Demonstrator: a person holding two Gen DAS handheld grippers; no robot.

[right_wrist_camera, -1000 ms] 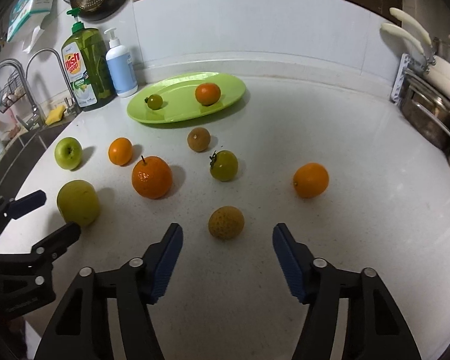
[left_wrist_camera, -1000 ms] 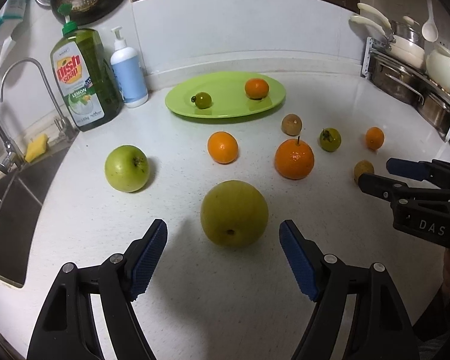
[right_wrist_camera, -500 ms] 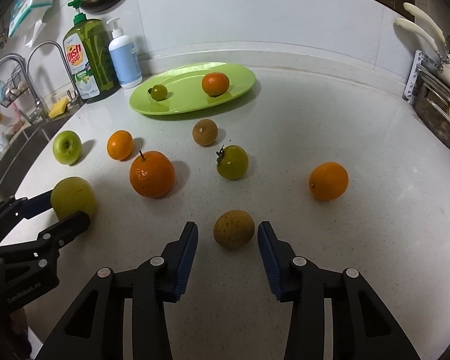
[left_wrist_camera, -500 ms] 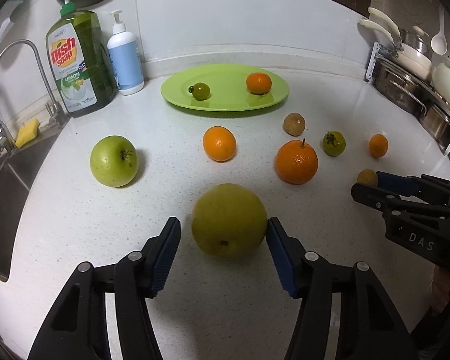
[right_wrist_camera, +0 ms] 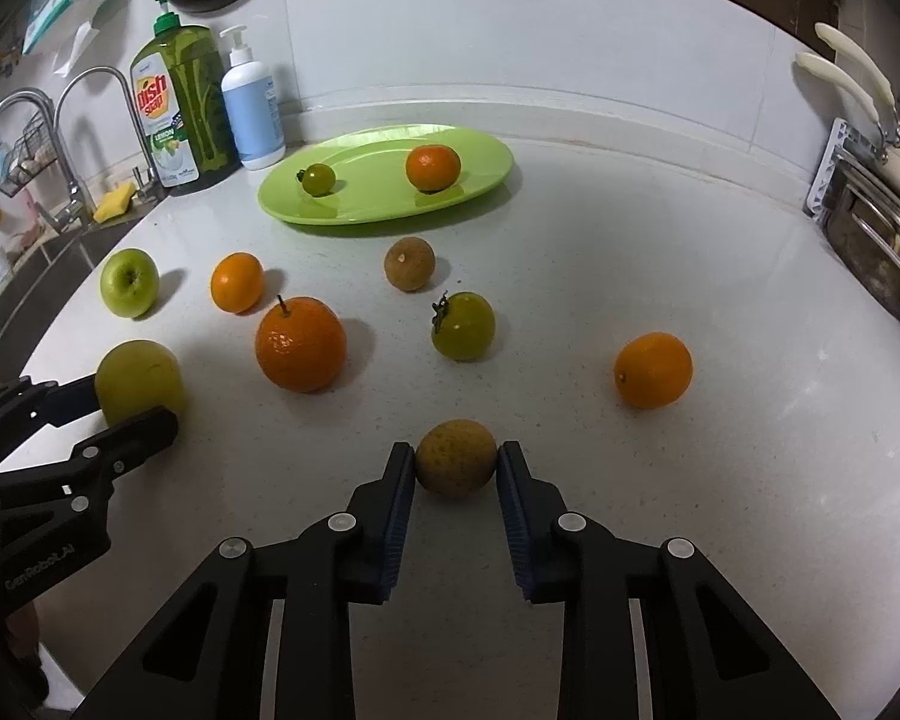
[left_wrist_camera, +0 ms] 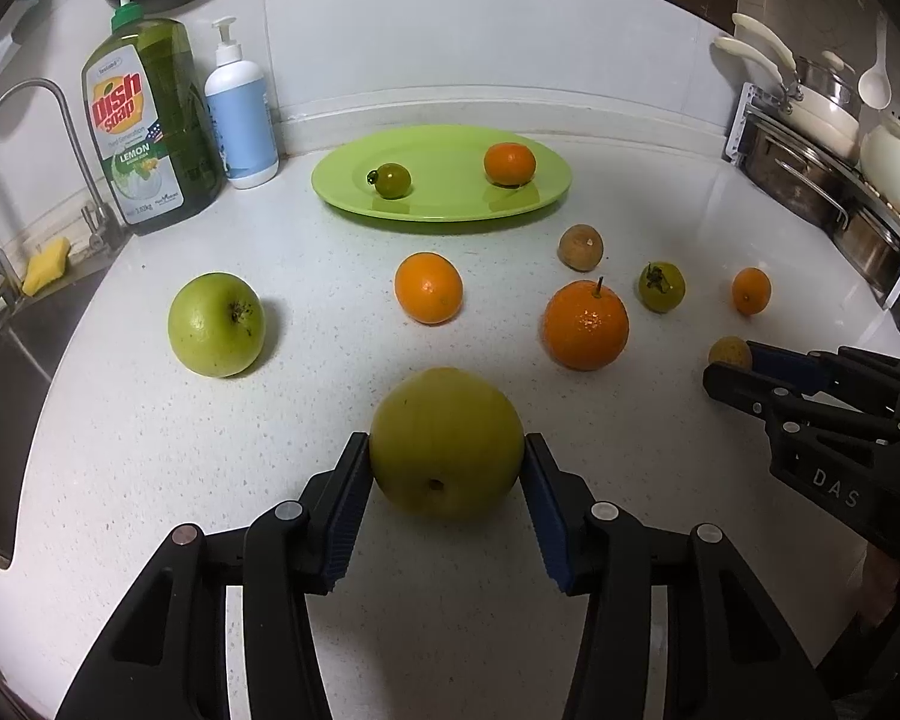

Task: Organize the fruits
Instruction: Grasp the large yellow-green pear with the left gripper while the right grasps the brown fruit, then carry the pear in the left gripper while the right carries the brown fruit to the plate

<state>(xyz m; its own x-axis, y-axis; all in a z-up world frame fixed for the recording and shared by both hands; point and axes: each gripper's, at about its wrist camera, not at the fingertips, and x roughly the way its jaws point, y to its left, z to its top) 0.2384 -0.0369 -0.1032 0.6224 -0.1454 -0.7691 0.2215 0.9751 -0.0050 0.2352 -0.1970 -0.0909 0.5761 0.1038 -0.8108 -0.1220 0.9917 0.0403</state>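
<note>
Both grippers are down on the white counter (left_wrist_camera: 150, 450) and their jaws have just been closing, each with a fruit between them. The left gripper (left_wrist_camera: 447, 468) has its blue pads pressed to both sides of the big yellow-green fruit (left_wrist_camera: 447, 441), which sits on the counter. The right gripper (right_wrist_camera: 456, 465) pinches the small brown speckled fruit (right_wrist_camera: 456, 457) the same way, pads touching its flanks. Just beyond, the large stemmed orange (right_wrist_camera: 300, 343) and a green tomato-like fruit (right_wrist_camera: 463, 325) sit near the middle, a small orange (right_wrist_camera: 653, 369) off to the right, a green apple (left_wrist_camera: 216, 324) to the left. Farther back lies a brown round fruit (right_wrist_camera: 410, 263), and behind it the green plate (right_wrist_camera: 480, 180) carries one small green fruit (right_wrist_camera: 318, 179) and one tangerine (right_wrist_camera: 432, 167).
</note>
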